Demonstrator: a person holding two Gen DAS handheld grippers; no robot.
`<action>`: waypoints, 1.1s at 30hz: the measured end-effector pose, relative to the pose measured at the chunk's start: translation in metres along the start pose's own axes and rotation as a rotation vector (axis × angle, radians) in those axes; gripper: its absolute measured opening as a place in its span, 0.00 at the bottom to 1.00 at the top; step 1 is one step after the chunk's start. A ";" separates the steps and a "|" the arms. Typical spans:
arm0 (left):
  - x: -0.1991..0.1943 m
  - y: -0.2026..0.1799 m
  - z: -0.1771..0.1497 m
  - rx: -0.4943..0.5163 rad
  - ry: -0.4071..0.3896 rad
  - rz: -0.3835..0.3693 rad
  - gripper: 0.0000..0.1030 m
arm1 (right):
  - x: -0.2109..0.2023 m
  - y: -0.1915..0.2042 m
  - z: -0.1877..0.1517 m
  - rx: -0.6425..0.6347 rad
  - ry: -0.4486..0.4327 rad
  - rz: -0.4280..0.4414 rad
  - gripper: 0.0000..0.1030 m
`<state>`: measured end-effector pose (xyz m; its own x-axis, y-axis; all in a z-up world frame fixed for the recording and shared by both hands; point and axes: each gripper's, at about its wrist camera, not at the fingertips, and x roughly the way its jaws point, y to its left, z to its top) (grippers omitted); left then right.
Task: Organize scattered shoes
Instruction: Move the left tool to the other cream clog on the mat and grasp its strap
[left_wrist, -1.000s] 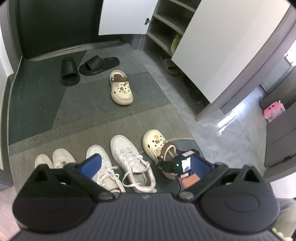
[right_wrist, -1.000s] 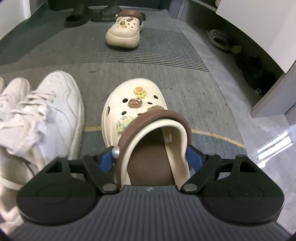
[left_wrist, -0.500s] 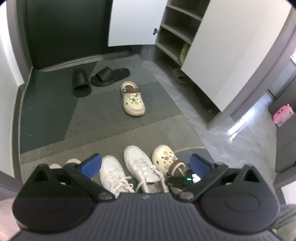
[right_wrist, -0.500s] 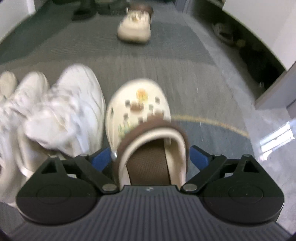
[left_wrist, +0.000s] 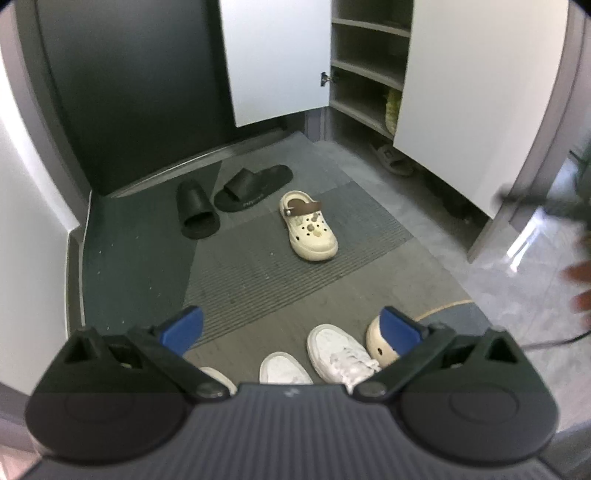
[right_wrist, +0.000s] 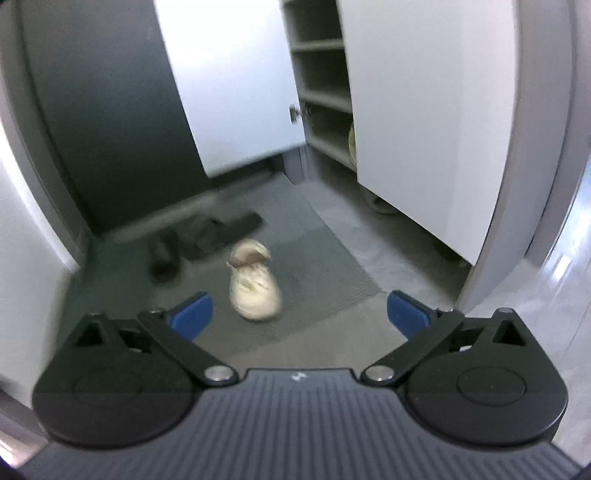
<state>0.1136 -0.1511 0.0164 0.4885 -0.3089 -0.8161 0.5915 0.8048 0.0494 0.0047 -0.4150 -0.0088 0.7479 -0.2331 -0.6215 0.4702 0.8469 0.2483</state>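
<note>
Both my grippers are up off the floor and holding nothing. My right gripper (right_wrist: 299, 314) has just been opening and its jaws now stand wide, with only bare mat (right_wrist: 332, 332) between the blue pads (right_wrist: 192, 312). My left gripper (left_wrist: 291, 328) is spread wide too, nothing clamped.

From the left wrist view, a cream clog with a brown strap (left_wrist: 308, 225) lies alone in the middle of the mat, around 12 o'clock from the gripper, toe toward me. Two black slides (left_wrist: 225, 199) sit just beyond it at about 11 o'clock, near the dark door (left_wrist: 129, 92).

Down at 6 o'clock, right by my fingers, the white sneakers (left_wrist: 338, 350) are lined up side by side, and the toe of the other cream clog (left_wrist: 375, 343) pokes out beside them, partly hidden behind my right-side pad.

The shoe cabinet (left_wrist: 365, 74) stands open at 1 o'clock, with a sandal (left_wrist: 393, 160) on the floor under it. The right wrist view is blurry.
</note>
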 end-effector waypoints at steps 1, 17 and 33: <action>0.005 -0.003 0.004 0.002 0.006 -0.008 1.00 | -0.021 0.005 0.005 -0.008 -0.019 0.007 1.00; 0.245 -0.052 0.067 -0.032 0.151 0.073 1.00 | -0.075 0.010 -0.086 0.433 -0.140 0.138 1.00; 0.525 -0.055 0.104 -0.242 0.276 0.055 1.00 | 0.053 0.022 -0.081 0.432 0.172 0.110 1.00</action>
<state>0.4041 -0.4102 -0.3554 0.3042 -0.1405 -0.9422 0.3844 0.9231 -0.0135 0.0172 -0.3696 -0.0968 0.7328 -0.0403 -0.6793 0.5720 0.5772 0.5828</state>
